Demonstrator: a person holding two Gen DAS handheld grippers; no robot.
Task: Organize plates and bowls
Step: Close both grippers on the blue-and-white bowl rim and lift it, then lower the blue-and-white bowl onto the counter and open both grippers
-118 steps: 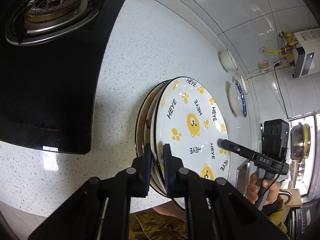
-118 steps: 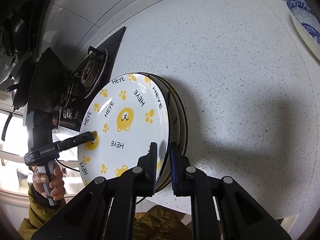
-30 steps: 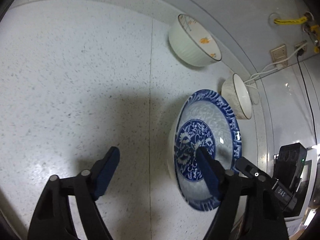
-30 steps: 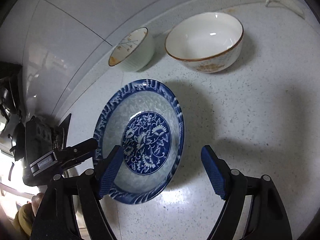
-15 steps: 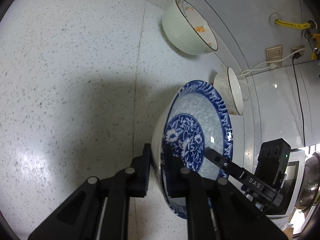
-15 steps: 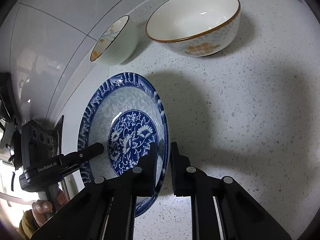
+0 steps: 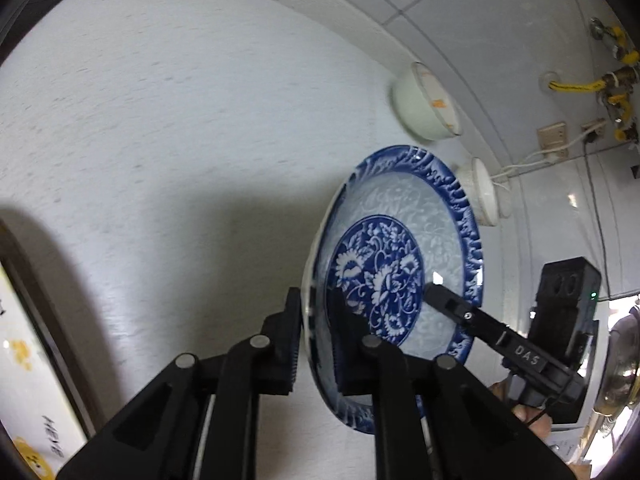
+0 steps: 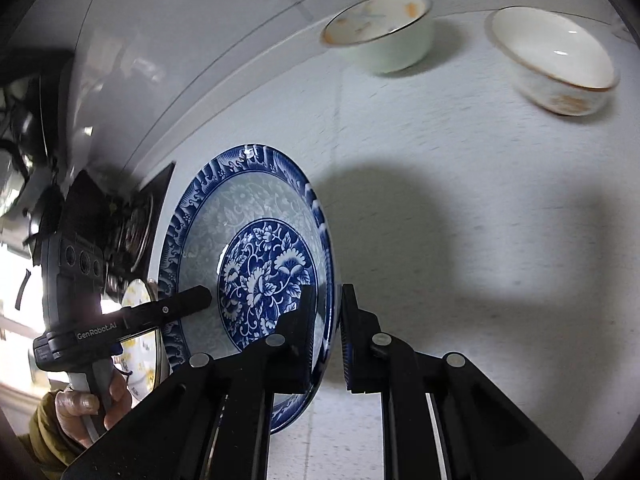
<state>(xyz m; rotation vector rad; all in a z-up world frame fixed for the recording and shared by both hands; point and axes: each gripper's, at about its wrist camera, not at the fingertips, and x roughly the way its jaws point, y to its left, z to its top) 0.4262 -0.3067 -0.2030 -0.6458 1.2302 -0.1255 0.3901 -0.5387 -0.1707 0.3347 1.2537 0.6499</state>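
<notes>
Clamped on opposite rims of the blue-and-white floral ceramic plate (image 7: 404,248): left gripper (image 7: 316,320) and right gripper (image 8: 326,320), carrying it above the speckled white counter (image 8: 460,220). Beyond: 2 white bowls (image 8: 384,36). Next, probably onto the yellow-paw plate stack (image 7: 24,360) by the left gripper; calls for level, matched travel.

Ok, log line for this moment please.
left gripper: shut on blue plate rim | right gripper: shut on opposite rim | plate: lifted, tilted | two bowls: on counter
</notes>
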